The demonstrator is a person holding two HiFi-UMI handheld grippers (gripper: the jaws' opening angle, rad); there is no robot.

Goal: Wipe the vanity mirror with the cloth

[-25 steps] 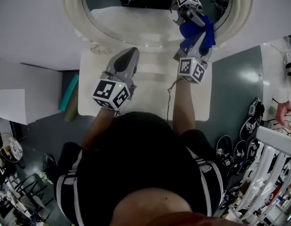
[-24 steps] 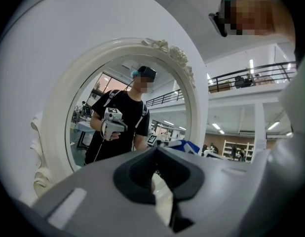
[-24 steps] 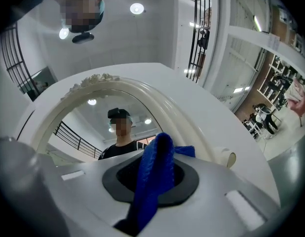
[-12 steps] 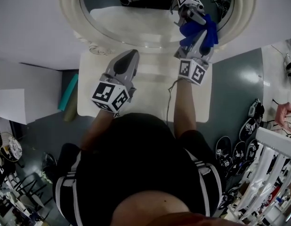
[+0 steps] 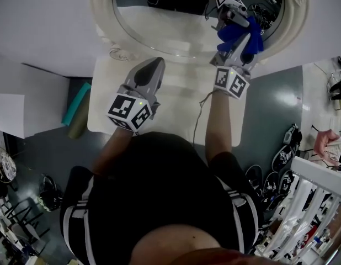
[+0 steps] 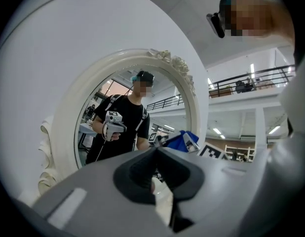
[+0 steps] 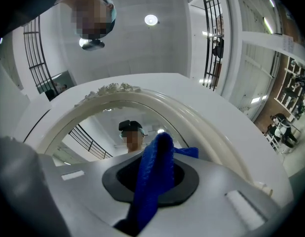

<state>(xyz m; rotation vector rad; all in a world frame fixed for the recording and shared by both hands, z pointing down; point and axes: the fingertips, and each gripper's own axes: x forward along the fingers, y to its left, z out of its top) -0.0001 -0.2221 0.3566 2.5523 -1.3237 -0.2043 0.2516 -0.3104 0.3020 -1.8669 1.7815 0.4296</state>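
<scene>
The oval vanity mirror point(image 5: 159, 29) in its white carved frame point(image 5: 101, 21) stands at the far edge of the white table point(image 5: 176, 109). My right gripper point(image 5: 236, 47) is shut on the blue cloth point(image 5: 252, 40) and holds it against the mirror's lower right part; its reflection shows just above. In the right gripper view the cloth point(image 7: 152, 181) hangs bunched between the jaws, with the frame point(image 7: 192, 115) arching behind. My left gripper point(image 5: 154, 61) is shut and empty above the table, short of the frame's lower left. In the left gripper view the mirror point(image 6: 133, 127) fills the middle and the cloth point(image 6: 184, 138) shows at its right.
A teal roll point(image 5: 75, 105) lies on the floor left of the table. A cable point(image 5: 199, 115) runs from the right gripper across the table. Several spare grippers point(image 5: 281, 164) and a white rack point(image 5: 319, 203) stand at the right. A grey wall point(image 5: 38, 26) lies behind the mirror.
My right gripper with the cloth has shifted slightly right and up along the mirror's lower right part. The left gripper has hardly moved.
</scene>
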